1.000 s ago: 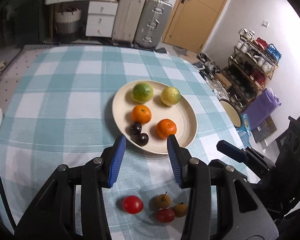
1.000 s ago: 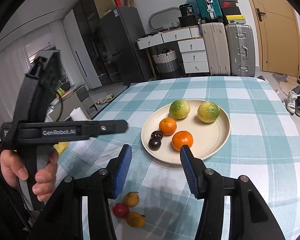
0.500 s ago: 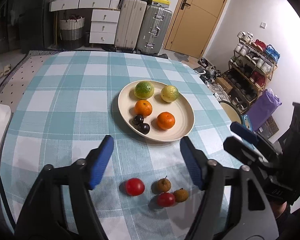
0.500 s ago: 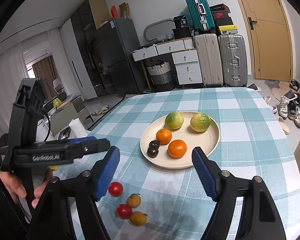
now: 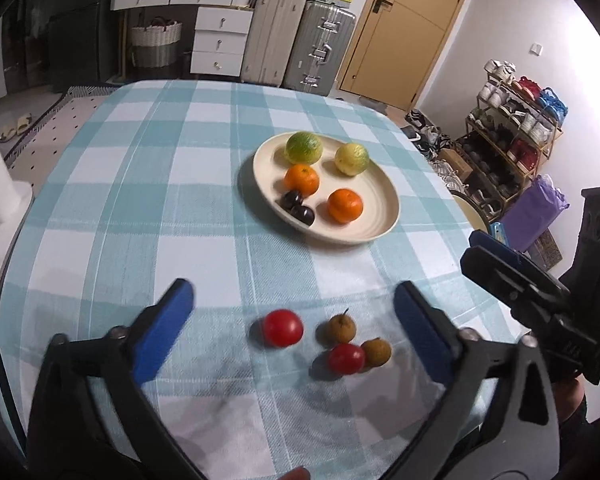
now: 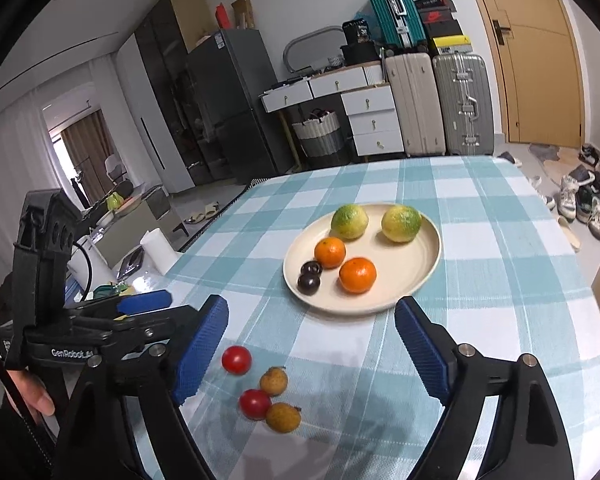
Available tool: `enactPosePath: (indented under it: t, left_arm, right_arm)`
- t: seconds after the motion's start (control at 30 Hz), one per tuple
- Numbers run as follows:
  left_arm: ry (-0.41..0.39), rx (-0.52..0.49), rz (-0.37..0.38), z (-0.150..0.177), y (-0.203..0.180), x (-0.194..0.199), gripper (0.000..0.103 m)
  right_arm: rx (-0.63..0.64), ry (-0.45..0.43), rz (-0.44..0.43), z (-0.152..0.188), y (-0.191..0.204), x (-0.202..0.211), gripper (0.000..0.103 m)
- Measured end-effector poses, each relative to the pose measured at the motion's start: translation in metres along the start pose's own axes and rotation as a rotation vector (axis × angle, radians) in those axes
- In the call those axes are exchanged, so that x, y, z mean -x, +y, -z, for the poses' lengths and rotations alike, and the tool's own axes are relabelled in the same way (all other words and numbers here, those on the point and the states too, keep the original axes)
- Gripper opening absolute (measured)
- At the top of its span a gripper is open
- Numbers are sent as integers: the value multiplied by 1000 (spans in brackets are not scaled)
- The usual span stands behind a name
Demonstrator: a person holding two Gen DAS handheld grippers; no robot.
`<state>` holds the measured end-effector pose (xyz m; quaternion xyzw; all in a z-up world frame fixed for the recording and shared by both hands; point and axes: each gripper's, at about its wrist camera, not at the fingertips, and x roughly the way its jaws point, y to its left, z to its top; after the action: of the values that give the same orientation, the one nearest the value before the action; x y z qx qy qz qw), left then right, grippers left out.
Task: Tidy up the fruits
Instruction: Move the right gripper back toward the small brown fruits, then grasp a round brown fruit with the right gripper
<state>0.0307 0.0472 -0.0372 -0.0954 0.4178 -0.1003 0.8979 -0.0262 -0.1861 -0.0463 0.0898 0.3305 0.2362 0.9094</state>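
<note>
A cream plate [image 5: 384,216] [image 6: 424,272] on the checked tablecloth holds two green-yellow citrus fruits, two oranges [image 5: 344,205] and two dark plums [image 5: 298,208]. Nearer me on the cloth lie two red tomatoes [image 5: 282,327] [image 6: 236,359] and two brown fruits [image 5: 341,327] [image 6: 274,380]. My left gripper [image 5: 294,332] is wide open above these loose fruits. My right gripper [image 6: 310,352] is also wide open, above the cloth between the plate and the loose fruits. Each gripper shows in the other's view, at its edge.
The table edge [image 5: 452,208] drops off at the right towards a shoe rack [image 5: 512,140]. A white paper roll [image 6: 156,248] stands beside the table on the left. Suitcases [image 6: 440,104] and drawers stand at the far wall.
Both grippers have opened wider and pulled back from the plate towards me. The loose fruits now lie between the left gripper's fingers. No fruit has moved.
</note>
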Motion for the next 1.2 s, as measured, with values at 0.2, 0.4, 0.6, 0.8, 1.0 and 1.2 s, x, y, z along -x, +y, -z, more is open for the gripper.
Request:
enactPosePath:
  t: [0.2,0.4,0.6,0.8,1.0,1.2]
  left_arm:
    - [7,10,-8,15,6,-2,102]
    - [22,5,-14,29,13,-6,102]
    - [48,29,-13,39,22,-11,102]
    - [69,19,-3,48,21,-17,102]
    - [76,1,-3,53,21,-17,102]
    - [75,11,-14,54,28,-16,102]
  right_arm:
    - [-37,83,-24,17,-7,-14,87]
    - [-32,125,-67,41,-6,-18,87]
    - [-14,185,-106,62,1,-22,87]
    - [11,224,-111,73,7,-30,87]
    - [32,248,-93,73,11,-37,85]
    - [44,285,-101,73,12,-48,77]
